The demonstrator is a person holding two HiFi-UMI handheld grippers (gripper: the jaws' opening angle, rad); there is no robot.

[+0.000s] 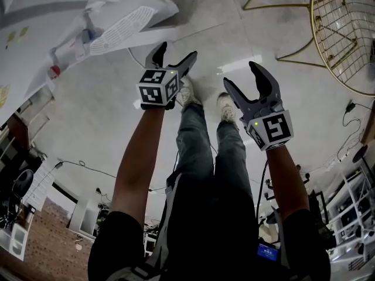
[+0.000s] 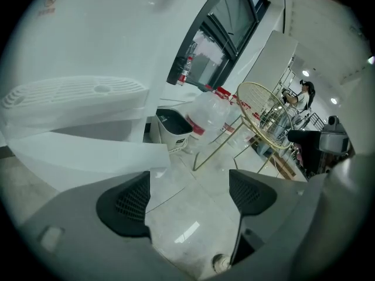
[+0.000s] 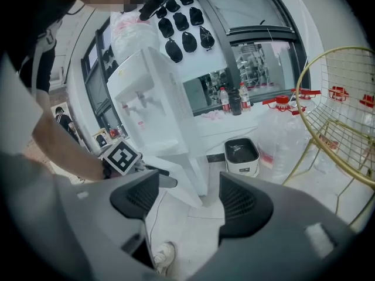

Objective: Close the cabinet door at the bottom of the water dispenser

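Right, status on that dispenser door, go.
Left gripper open, empty, beside the cabinet door. Right gripper open, empty, held back. Door ajar on the water dispenser. Bin off to the side, apart from the door.

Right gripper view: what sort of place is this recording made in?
Likely an office or showroom break corner: a white water dispenser with a bottle on top, spare water jugs on the floor, a gold wire chair and glazed partitions behind.
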